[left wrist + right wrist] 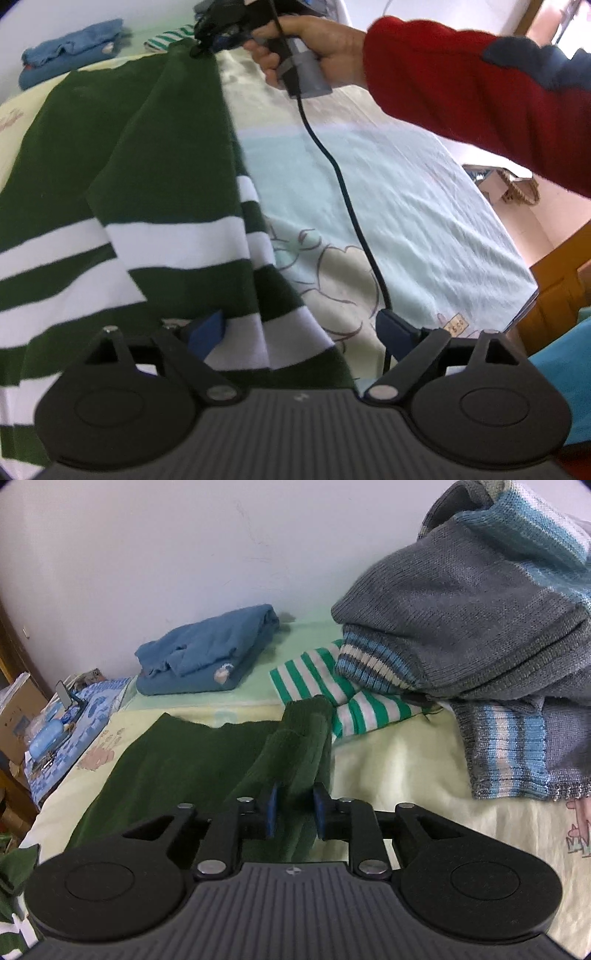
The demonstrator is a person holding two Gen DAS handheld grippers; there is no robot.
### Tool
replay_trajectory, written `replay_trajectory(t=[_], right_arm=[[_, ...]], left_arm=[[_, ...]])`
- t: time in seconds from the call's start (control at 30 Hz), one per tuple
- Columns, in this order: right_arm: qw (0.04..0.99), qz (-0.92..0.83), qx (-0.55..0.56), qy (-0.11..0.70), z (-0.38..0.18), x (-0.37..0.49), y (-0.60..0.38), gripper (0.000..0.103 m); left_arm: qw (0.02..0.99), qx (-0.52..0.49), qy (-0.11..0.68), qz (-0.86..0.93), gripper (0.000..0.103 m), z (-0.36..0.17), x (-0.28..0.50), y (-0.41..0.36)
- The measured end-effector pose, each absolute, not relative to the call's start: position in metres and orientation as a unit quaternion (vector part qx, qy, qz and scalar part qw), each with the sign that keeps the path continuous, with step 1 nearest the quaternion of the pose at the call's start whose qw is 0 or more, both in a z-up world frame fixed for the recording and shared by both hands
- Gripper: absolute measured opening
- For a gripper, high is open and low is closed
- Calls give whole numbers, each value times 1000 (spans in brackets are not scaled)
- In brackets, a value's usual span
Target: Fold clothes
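Observation:
A dark green garment with white stripes point(122, 192) lies on the bed and is folded over lengthwise. My left gripper point(299, 328) is wide open at its near striped edge, one blue pad on the cloth and the other off it. My right gripper point(293, 808) is shut on a bunched fold of the green garment point(295, 746) at its far end. In the left wrist view the right gripper point(201, 46) pinches that far corner, held by a hand in a red sleeve.
A folded blue garment point(207, 657) lies by the wall. A green and white striped garment point(332, 686) and a heaped grey and blue knit sweater point(480, 627) sit at the far right. A black cable point(347, 192) hangs across the bedsheet point(406, 206). A cluttered side table point(66, 716) stands left.

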State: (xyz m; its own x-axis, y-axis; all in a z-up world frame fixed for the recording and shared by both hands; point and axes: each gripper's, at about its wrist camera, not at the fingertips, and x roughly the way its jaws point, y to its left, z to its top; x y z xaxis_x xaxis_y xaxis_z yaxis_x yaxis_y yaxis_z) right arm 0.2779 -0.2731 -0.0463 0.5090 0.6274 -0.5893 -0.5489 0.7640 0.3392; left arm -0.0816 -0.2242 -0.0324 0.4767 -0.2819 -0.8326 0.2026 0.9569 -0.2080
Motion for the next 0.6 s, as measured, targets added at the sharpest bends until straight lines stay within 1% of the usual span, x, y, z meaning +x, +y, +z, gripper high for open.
replay_trajectory(t=[0.13,0.2,0.27,0.33,0.4,0.43,0.5,0.53,0.6], right_arm=[[869,357,74,336,-34,276,-275,8],[871,356,77,329,-30,279,-273,8],[871,351,81,333,-34,284,-271,8],[871,346,84,340,-38,289,-268,7],[871,330,80,355,-45,294,-266,8],[865,330,89,367,-50,298,-266,14],[851,334,118,387,-57,304,-270,20],[847,337,135,388,-58,305,-273,26],[843,344,151,386,-56,306,-274,32]], left_arm=[[856,-42,495,-143,86,-31,-81,-223],[856,-44,495,-145,83,-30,-80,-224],[856,-45,494,-147,82,-30,-80,-225],[856,-40,494,-147,82,-32,-79,-229],[857,-31,493,-147,86,-34,-79,-233],[856,-29,494,-149,87,-34,-78,-234],[856,-33,494,-150,87,-34,-77,-233],[856,-35,494,-150,87,-34,-77,-233],[856,-40,494,-151,87,-34,-76,-231]])
